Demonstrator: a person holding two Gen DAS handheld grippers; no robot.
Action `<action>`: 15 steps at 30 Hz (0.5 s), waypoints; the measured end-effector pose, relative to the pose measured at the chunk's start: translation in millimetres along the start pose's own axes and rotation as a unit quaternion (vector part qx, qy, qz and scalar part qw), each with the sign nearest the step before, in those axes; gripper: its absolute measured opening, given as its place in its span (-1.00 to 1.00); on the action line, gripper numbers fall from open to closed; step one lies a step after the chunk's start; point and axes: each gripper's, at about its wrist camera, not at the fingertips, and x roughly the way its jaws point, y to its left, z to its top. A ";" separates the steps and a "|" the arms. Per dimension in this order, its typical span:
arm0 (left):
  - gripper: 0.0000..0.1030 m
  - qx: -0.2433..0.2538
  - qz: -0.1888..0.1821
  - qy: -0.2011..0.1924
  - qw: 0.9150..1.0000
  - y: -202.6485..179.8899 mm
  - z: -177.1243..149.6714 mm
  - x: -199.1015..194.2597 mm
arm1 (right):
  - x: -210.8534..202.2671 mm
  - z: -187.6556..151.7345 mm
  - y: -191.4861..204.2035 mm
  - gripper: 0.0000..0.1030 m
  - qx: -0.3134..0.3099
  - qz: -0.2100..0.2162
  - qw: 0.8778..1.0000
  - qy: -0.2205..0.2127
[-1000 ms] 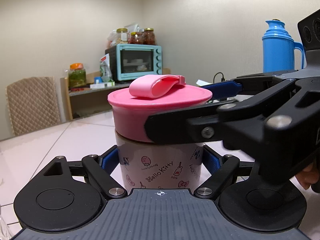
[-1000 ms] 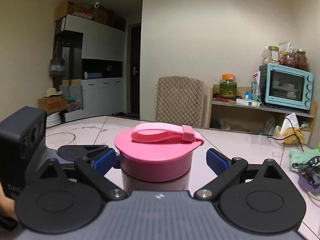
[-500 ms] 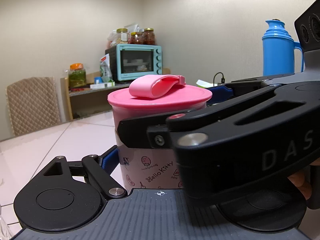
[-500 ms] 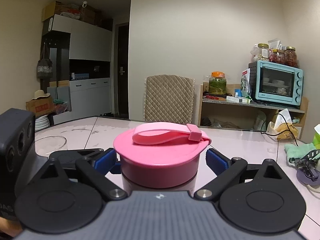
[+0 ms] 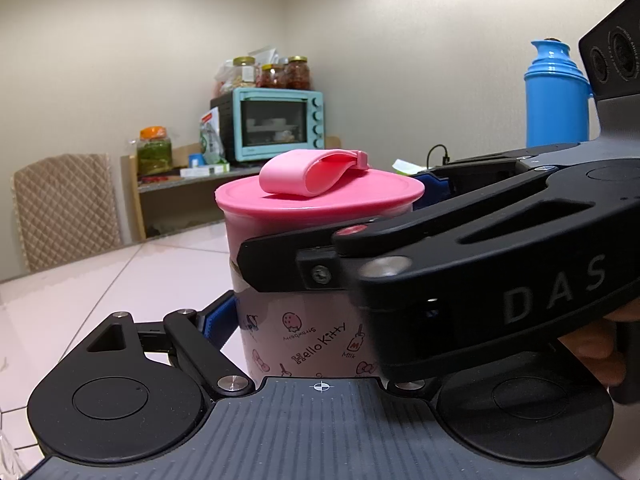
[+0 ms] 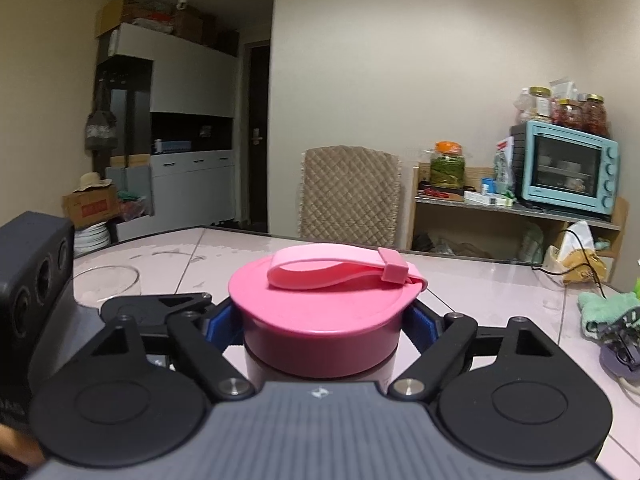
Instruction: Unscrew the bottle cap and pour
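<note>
Bottle (image 5: pixel 308 332), white with cartoon print, stood upright on the pink tiled table (image 5: pixel 120 280), away from its edges. Left gripper (image 5: pixel 304 320) was clenched on the bottle body below the cap. Right gripper (image 6: pixel 320 324) had its blue pads (image 6: pixel 218 326) pressed against both sides of the pink cap (image 6: pixel 320 312), grasping it. An empty glass (image 6: pixel 106 284) sat near the table's far left edge.
</note>
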 end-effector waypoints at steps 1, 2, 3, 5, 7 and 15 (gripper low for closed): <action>0.73 0.000 0.000 0.000 1.000 0.1 0.3 1.4 | -0.4 0.1 -4.8 0.65 -0.005 0.017 1.000 0.001; 0.73 0.000 0.000 0.000 1.000 0.1 0.2 1.6 | -0.2 0.3 -8.7 0.65 -0.010 0.030 1.000 0.001; 0.73 0.000 0.000 0.000 1.000 -0.1 0.2 1.7 | 0.0 0.5 -12.6 0.65 -0.015 0.043 0.999 0.002; 0.73 0.000 0.000 0.000 1.000 -0.4 0.2 2.1 | 0.8 1.3 -22.3 0.65 -0.024 0.075 0.997 0.003; 0.73 0.000 0.000 0.000 1.000 -1.4 0.5 2.3 | 2.1 2.4 -33.6 0.64 -0.032 0.111 0.993 0.005; 0.73 0.001 0.001 0.000 1.000 -3.0 1.7 3.6 | 11.7 10.7 -71.6 0.65 -0.070 0.243 0.968 0.009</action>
